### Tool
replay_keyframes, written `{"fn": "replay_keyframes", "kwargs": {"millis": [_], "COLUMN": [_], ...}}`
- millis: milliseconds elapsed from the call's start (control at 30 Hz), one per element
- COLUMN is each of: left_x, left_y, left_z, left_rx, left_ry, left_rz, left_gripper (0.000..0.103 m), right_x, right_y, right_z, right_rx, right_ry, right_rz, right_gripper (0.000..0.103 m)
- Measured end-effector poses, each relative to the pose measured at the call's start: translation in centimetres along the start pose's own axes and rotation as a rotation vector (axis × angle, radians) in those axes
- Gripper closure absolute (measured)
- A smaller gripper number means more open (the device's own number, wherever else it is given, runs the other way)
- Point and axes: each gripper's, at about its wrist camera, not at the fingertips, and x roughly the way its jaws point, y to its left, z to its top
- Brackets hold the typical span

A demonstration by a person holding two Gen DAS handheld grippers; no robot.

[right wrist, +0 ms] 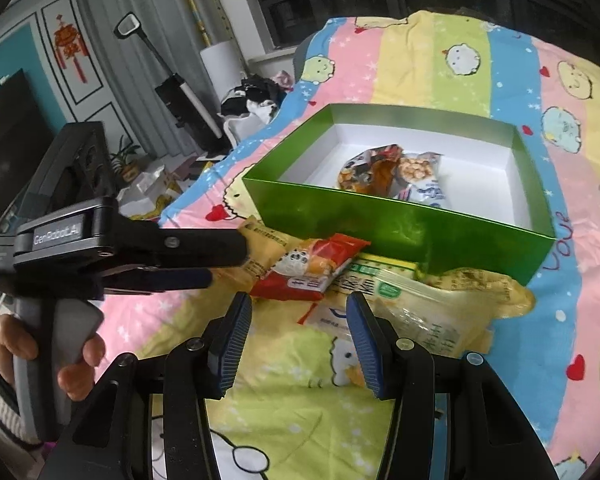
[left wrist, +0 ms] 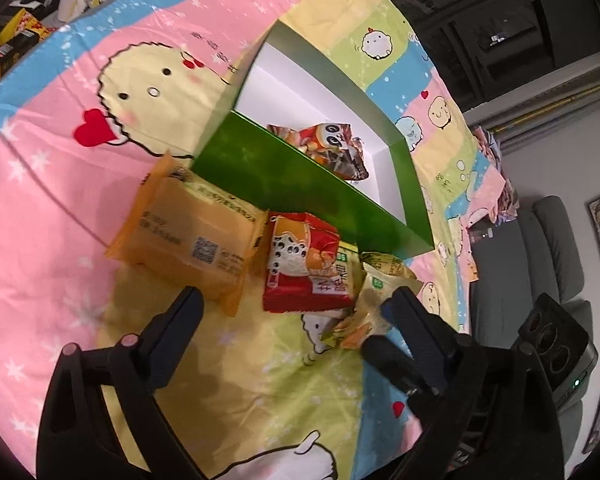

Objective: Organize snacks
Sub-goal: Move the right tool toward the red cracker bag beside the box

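Note:
A green box (left wrist: 300, 184) with a white inside stands on the cartoon sheet and holds a panda-print packet (left wrist: 332, 144). In front of it lie an orange packet (left wrist: 188, 232), a red packet (left wrist: 300, 268) and a pale yellow-green packet (left wrist: 384, 280). My left gripper (left wrist: 296, 304) is open wide, its tips just short of the red packet and either side of it. In the right wrist view my right gripper (right wrist: 300, 336) is open over the sheet with nothing between its pads, beside the yellow-green packet (right wrist: 420, 304). The left gripper (right wrist: 216, 260) reaches in from the left toward the red packet (right wrist: 308, 268).
The box (right wrist: 400, 216) holds two packets (right wrist: 380, 172). The sheet (left wrist: 80, 184) ends at the right above a grey sofa (left wrist: 540, 260). Boxes and bags (left wrist: 20, 36) are piled at the far left. A hand (right wrist: 80, 360) holds the left gripper's handle.

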Motion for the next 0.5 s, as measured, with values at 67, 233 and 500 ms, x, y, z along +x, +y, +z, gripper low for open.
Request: {"fn": "replay_keyframes", "kwargs": {"millis": [67, 233, 500], "left_x": [0.5, 1.5, 3.5], "left_y": [-0.1, -0.6, -0.8], "left_z": [0.3, 0.9, 1.3], "left_rx": [0.002, 0.013, 0.021], "left_ry": [0.007, 0.014, 0.068], "left_rz": [-0.004, -0.01, -0.017], "left_gripper": [0.013, 0.022, 0.034], "right_x": [0.5, 2.3, 4.0], "right_y": [0.2, 0.0, -0.7], "right_z": [0.2, 0.6, 0.5], "right_rx": [-0.011, -0.013, 0.03], "right_ry": [0.004, 0.015, 0.042], "right_rz": [0.006, -0.002, -0.003], "right_gripper": [0.051, 0.051, 0.059]}}
